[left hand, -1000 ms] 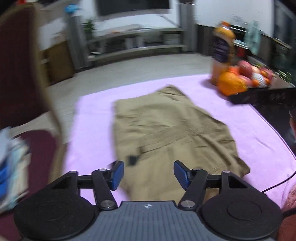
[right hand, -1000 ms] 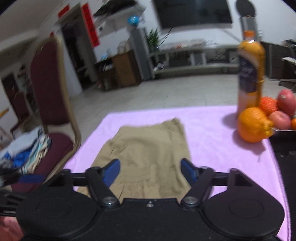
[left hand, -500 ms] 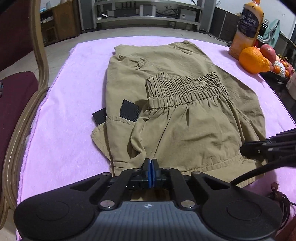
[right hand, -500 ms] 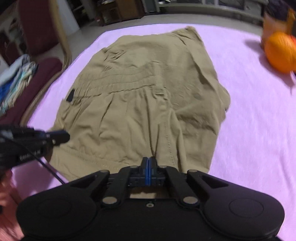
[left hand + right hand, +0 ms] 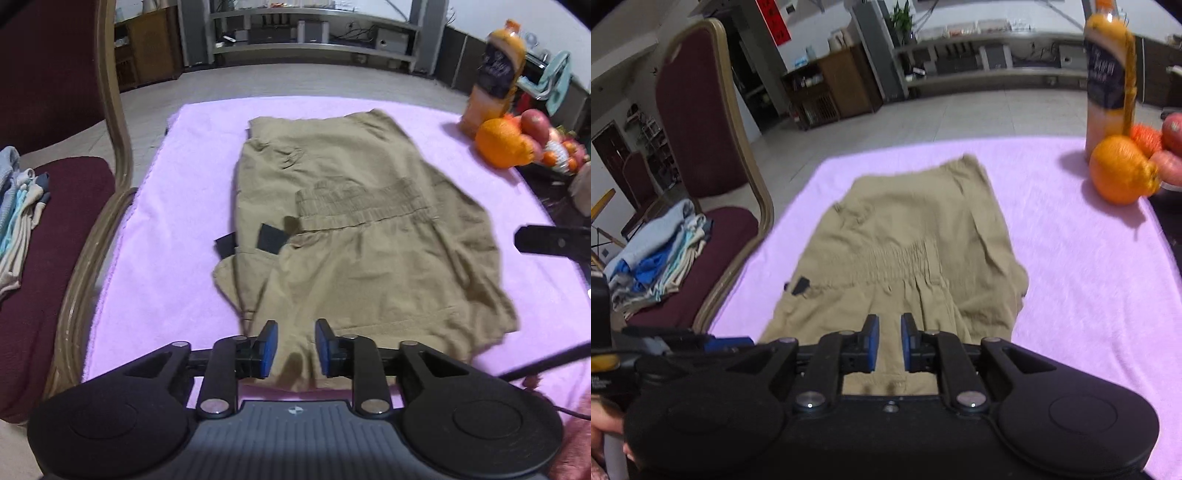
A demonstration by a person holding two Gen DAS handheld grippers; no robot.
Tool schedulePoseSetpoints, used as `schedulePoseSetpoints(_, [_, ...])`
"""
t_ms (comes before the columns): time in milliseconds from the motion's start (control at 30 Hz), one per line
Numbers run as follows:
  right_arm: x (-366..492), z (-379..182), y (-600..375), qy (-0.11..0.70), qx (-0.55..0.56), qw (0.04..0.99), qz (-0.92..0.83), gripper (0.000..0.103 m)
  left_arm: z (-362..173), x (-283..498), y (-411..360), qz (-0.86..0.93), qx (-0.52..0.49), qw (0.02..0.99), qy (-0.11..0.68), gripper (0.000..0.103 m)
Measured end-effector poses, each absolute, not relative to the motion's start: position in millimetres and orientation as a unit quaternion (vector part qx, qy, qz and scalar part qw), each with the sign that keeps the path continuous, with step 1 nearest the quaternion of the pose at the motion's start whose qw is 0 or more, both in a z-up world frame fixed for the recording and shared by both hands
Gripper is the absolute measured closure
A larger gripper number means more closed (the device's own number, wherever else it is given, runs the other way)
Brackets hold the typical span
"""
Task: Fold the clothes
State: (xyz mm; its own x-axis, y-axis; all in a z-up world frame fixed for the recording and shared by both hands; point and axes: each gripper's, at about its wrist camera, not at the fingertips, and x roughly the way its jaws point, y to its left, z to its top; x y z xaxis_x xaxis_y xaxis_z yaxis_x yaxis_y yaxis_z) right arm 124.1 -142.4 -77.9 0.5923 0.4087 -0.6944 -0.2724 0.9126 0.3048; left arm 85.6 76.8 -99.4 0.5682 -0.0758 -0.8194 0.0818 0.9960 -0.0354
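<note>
On the far left, a maroon chair (image 5: 55,206) stands beside the counter, with a stack of folded clothes (image 5: 655,258) on its seat. Next to it, a pink towel (image 5: 177,236) covers the counter, and khaki shorts (image 5: 354,236) lie folded across the middle of the towel, the elastic waistband facing up and two black tabs at the left edge. Above the near hem of the shorts, the left gripper (image 5: 293,349) has its blue pads parted and opening, gripping no fabric. Beside it, the right gripper (image 5: 888,343) shows a narrower gap, also opening, with the cloth visible beyond the pads and not pinched. At the far right of the towel, an orange juice bottle (image 5: 496,70) stands upright just behind an orange (image 5: 500,144) and other fruit.
</note>
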Motion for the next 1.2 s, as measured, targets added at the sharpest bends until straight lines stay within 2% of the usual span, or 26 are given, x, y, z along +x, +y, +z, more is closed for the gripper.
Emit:
schedulePoseSetpoints(133, [126.3,-67.1,-137.9,0.389,0.062,0.902,0.175,0.089,-98.0,82.1,79.2,-0.062,-0.017,0.879,0.473,0.072])
schedulePoseSetpoints(300, [141.2,-56.1,-144.6,0.374,0.040,0.909,0.182,0.068,-90.9,84.5,88.9,-0.057,-0.033,0.889,0.453,0.070])
schedulePoseSetpoints(333, [143.5,-55.4,-147.7,0.373,0.038,0.909,0.184,0.068,-90.9,88.6,89.8,-0.054,-0.030,0.890,0.452,0.070])
schedulePoseSetpoints(400, [149.9,-67.0,-155.2,0.397,0.045,0.898,0.185,0.071,-92.3,98.2,89.8,-0.050,-0.019,0.890,0.453,0.075])
schedulePoseSetpoints(433, [153.1,-72.9,-159.0,0.408,0.048,0.892,0.186,0.076,-93.5,103.4,89.2,-0.053,-0.014,0.889,0.455,0.077])
schedulePoseSetpoints(467, [156.2,-78.7,-162.8,0.420,0.052,0.887,0.187,0.088,-94.5,108.8,88.2,-0.056,-0.011,0.888,0.456,0.082])
schedulePoseSetpoints(500, [159.2,-84.5,-165.6,0.431,0.054,0.881,0.188,0.089,-94.8,114.8,86.9,-0.061,-0.010,0.888,0.456,0.083])
schedulePoseSetpoints(700, [184.1,-90.1,-146.8,0.437,0.051,0.874,0.207,0.087,-95.7,167.7,65.4,-0.082,0.028,0.901,0.426,0.083])
schedulePoseSetpoints(867, [213.4,-104.2,-131.8,0.426,0.053,0.879,0.208,0.087,-132.3,202.3,59.6,-0.079,0.053,0.890,0.446,0.082])
schedulePoseSetpoints(1033, [227.5,-144.8,-137.8,0.484,0.050,0.854,0.183,0.087,-148.3,213.9,78.3,-0.080,-0.011,0.878,0.472,0.079])
schedulePoseSetpoints(1067, [228.3,-145.7,-141.0,0.486,0.063,0.852,0.182,0.087,-148.1,214.4,81.9,-0.080,-0.022,0.877,0.473,0.074])
schedulePoseSetpoints(1200, [221.8,-122.6,-152.7,0.487,0.091,0.851,0.173,0.084,-121.5,208.2,94.5,-0.084,-0.042,0.880,0.465,0.073])
